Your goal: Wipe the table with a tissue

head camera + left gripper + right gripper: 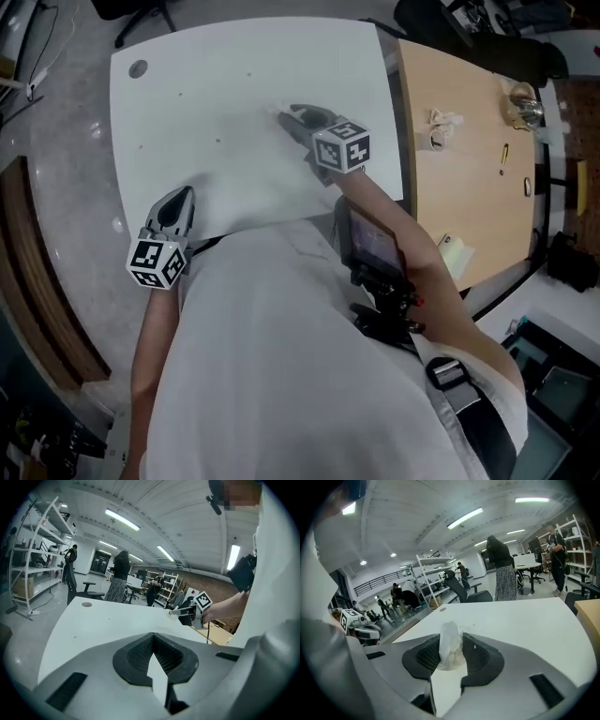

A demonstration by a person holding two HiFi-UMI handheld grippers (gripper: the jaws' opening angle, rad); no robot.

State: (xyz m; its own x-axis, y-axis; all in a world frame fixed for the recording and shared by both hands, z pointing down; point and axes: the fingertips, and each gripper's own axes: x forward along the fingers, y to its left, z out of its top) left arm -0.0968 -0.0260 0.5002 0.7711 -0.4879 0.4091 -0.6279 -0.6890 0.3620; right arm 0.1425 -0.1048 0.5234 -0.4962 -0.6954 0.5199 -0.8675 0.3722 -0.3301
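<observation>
The white table (216, 103) fills the upper middle of the head view. My right gripper (287, 112) reaches over the table's middle right and is shut on a crumpled white tissue (450, 645), which stands up between its dark pads. Seen from the left gripper view, the right gripper (176, 612) hangs a little above the tabletop with the tissue (171, 614) at its tips. My left gripper (186, 195) sits at the table's near left edge, and its tips (153, 638) meet with nothing between them. The left gripper (365, 632) also shows low at the left of the right gripper view.
A wooden table (469, 178) adjoins the white one on the right, carrying a crumpled tissue (442, 122) and a glass item (523, 105). A small round dark cap (138, 67) sits in the white table's far left corner. Shelves, chairs and several people stand beyond.
</observation>
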